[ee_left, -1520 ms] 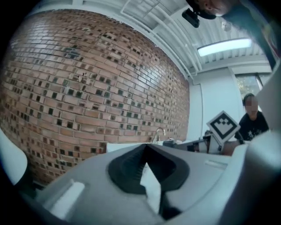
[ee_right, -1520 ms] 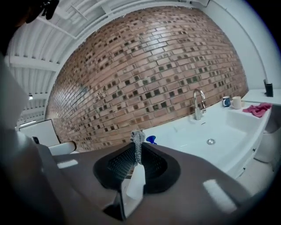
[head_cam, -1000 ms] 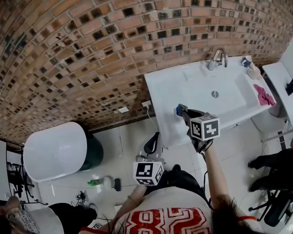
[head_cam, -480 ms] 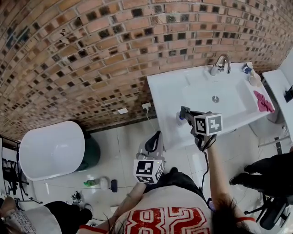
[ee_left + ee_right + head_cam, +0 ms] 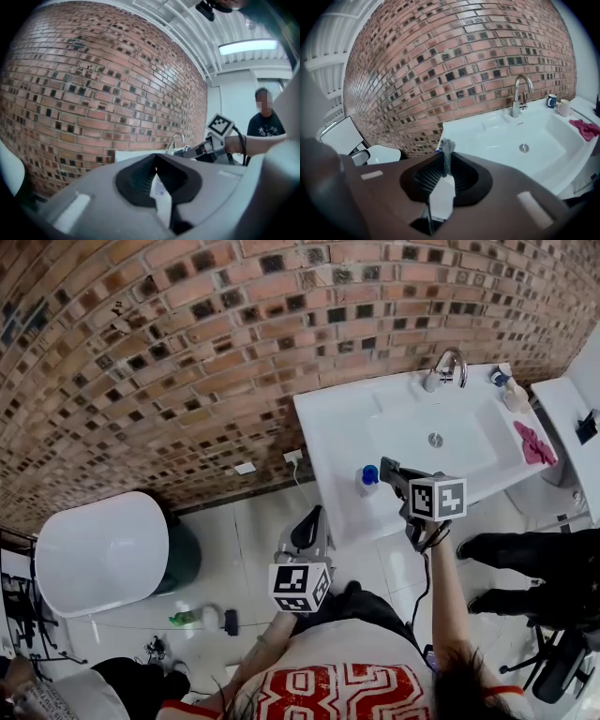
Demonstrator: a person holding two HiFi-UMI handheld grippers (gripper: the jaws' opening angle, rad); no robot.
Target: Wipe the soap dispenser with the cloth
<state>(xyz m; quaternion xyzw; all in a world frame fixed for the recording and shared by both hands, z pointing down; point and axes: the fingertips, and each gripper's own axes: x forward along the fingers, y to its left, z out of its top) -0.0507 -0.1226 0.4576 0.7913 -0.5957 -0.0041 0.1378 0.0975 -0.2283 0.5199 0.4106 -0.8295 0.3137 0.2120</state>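
The soap dispenser (image 5: 367, 479), a small white bottle with a blue cap, stands on the front left corner of the white sink (image 5: 328, 442). My right gripper (image 5: 388, 468) is just to its right, at cap height. In the right gripper view the right gripper (image 5: 446, 161) is shut on a narrow grey cloth (image 5: 447, 151) that sticks up between the jaws, and they hide nearly all of the dispenser. My left gripper (image 5: 309, 529) hangs lower, above the floor in front of the sink, shut with nothing in it.
A chrome faucet (image 5: 450, 366) and two small cups (image 5: 507, 388) stand at the sink's back. A pink cloth (image 5: 535, 442) lies on its right rim. A white toilet (image 5: 103, 549) is at left, and another person's legs (image 5: 525, 568) at right.
My right gripper has drawn a little to the right, off the dispenser, so the blue cap and bottle now show beside it. The left gripper has barely moved.
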